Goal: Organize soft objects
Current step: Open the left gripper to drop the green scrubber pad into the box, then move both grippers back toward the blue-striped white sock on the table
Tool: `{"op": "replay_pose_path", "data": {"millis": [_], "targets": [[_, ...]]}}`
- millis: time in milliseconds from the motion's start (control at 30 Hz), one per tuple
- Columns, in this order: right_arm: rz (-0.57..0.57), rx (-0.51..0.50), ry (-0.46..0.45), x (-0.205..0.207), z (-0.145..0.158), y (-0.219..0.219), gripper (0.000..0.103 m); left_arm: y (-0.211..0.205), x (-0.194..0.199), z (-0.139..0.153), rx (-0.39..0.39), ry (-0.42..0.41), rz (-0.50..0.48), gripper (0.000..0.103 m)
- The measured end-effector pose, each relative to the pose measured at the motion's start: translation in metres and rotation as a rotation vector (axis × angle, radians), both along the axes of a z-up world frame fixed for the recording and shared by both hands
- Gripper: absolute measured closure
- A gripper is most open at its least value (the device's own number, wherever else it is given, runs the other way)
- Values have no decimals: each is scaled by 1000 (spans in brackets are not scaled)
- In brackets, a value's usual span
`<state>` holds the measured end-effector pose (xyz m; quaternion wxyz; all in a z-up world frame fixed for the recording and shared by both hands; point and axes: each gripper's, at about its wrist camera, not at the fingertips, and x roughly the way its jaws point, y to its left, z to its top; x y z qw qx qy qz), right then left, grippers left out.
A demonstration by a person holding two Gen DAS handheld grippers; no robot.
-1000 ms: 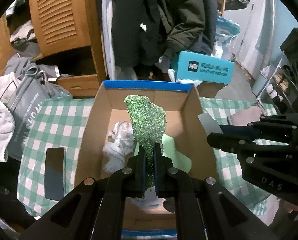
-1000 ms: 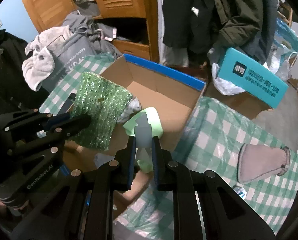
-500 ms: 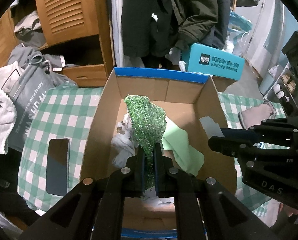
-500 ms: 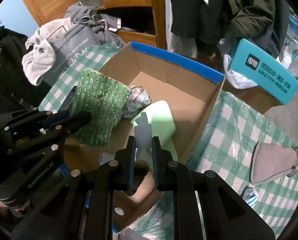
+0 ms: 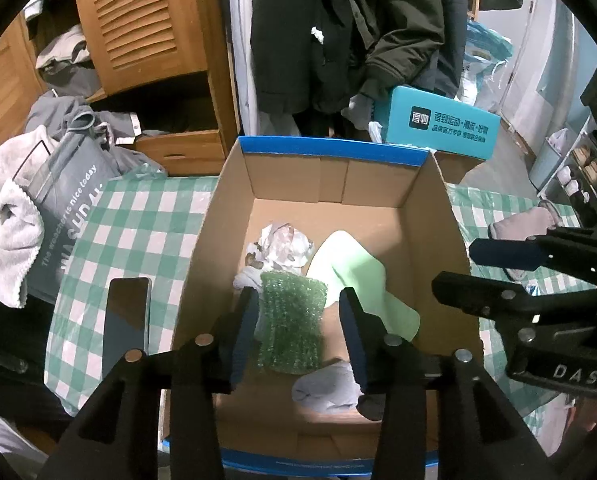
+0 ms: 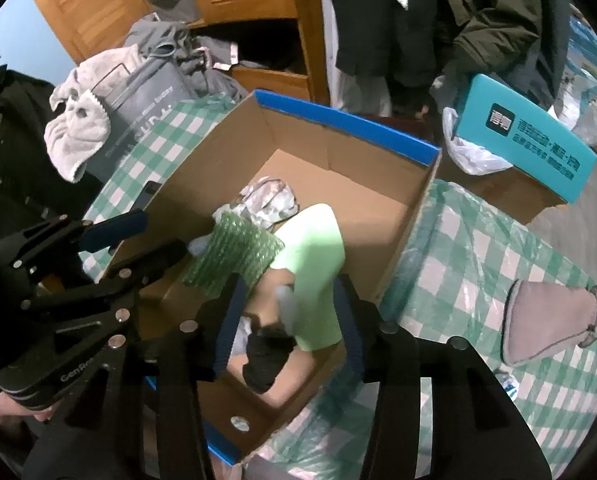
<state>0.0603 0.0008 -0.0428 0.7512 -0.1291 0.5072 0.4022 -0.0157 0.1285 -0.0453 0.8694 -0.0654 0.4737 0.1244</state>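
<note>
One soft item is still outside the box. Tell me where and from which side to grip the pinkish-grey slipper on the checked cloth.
Take the pinkish-grey plush slipper at its open cuff end, the banded edge at its far right. It lies flat on the green checked tablecloth, right of the cardboard box, so bring the right hand-held gripper down from above, pinching the raised rim.
</note>
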Motion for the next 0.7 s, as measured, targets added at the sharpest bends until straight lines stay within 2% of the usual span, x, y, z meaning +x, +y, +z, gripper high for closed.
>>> {"op": "replay_pose_path", "data": {"millis": [333,700], "targets": [[-54,3,0,8,2,-26,48,-15,4,4,11,-5,-25,45],[-116,4,9,17,-4,-62,44,-44,12,7,15,-1,-83,44]]}}
